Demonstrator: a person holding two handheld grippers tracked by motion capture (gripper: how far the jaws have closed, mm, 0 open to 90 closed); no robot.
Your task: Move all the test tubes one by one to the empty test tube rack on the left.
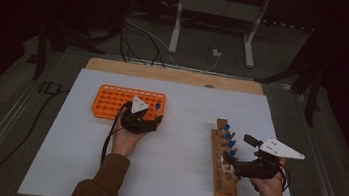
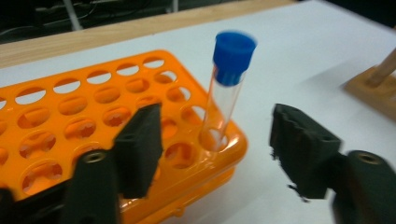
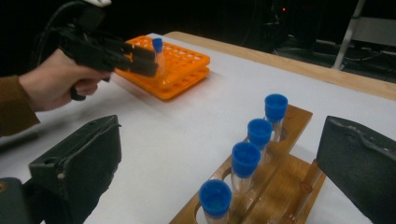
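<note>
An orange tube rack (image 1: 121, 102) (image 2: 93, 121) lies at the left of the white sheet. One clear tube with a blue cap (image 2: 227, 93) (image 1: 158, 106) stands upright in its near corner hole. My left gripper (image 2: 222, 149) (image 1: 152, 116) is open, its jaws on either side of that tube and apart from it. At the right, a wooden rack (image 1: 225, 185) (image 3: 285, 182) holds several blue-capped tubes (image 3: 245, 161) (image 1: 229, 135) in a row. My right gripper (image 3: 219, 168) (image 1: 240, 150) is open around that row, touching nothing. The right gripper view also shows the left gripper (image 3: 121, 51) at the orange rack (image 3: 182, 65).
The white sheet (image 1: 170, 153) covers most of the table, with a bare wooden strip (image 1: 175, 74) along the far edge. Beyond it, cables and a white stand (image 1: 176, 22) are on the dark floor. The sheet between the two racks is bare.
</note>
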